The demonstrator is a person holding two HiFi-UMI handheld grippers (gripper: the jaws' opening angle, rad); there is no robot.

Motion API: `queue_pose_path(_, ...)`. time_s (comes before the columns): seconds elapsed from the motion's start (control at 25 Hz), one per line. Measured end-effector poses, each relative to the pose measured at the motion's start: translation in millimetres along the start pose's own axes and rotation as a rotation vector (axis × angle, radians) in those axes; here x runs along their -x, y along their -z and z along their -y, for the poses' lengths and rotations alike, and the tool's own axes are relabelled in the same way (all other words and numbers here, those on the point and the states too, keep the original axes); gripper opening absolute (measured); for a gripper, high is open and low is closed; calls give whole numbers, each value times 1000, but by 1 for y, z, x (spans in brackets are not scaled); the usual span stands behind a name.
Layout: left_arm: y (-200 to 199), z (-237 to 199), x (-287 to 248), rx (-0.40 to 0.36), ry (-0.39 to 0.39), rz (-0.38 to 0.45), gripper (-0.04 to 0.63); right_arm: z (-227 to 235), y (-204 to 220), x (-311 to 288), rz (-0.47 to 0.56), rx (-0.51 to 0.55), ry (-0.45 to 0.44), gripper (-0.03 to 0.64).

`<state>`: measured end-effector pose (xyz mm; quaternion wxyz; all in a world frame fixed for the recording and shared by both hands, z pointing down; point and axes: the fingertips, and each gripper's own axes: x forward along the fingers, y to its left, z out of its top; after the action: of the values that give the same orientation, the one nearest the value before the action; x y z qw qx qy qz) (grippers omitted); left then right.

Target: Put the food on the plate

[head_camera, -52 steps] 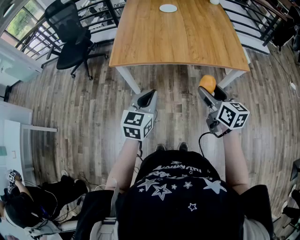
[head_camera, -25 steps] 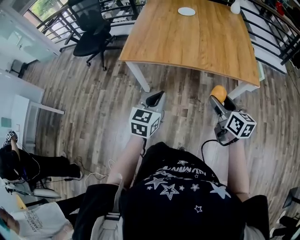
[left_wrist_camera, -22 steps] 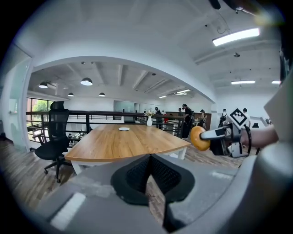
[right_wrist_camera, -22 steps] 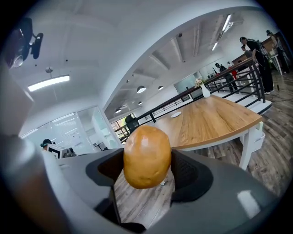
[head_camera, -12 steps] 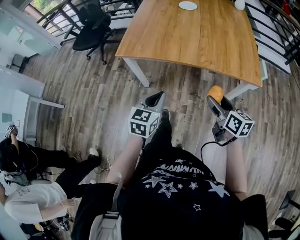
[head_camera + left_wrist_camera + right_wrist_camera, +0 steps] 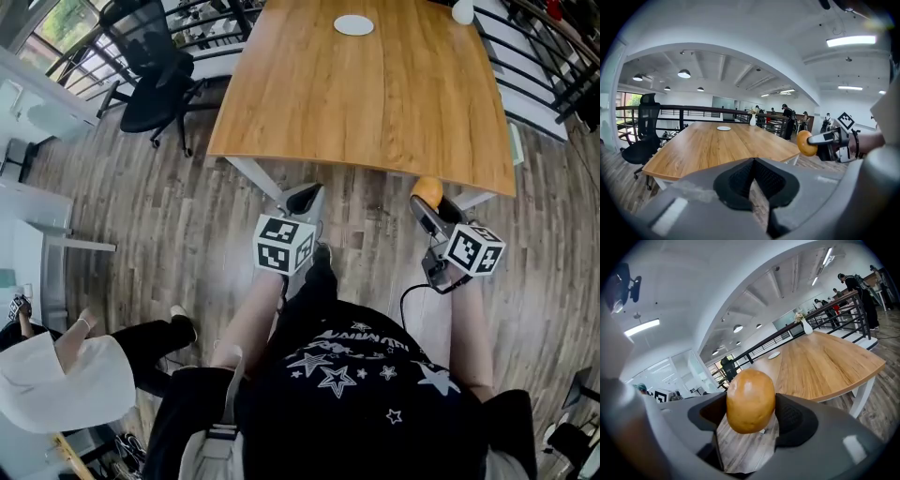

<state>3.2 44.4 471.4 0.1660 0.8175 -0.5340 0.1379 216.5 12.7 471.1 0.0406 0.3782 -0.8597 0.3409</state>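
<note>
The table (image 6: 375, 103) lies nearer in the head view than a second ago, its near edge now just ahead of both grippers, so the person is closing in on it. The white plate (image 6: 353, 25) sits at the table's far end, well apart from them. The left hand-held gripper (image 6: 302, 199) is empty, jaws together. The right hand-held gripper (image 6: 428, 199) clamps the round orange-brown food (image 6: 426, 188) in the air off the table's near right corner; by my reading, the reach across to the plate remains.

Black office chair (image 6: 155, 94) beside wooden table (image 6: 375, 103).
</note>
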Motion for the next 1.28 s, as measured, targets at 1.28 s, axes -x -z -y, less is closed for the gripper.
queue_pose_path(1.28,-94,-231,-116,36,95,16,2,14,-141,-201,41,28,182,328)
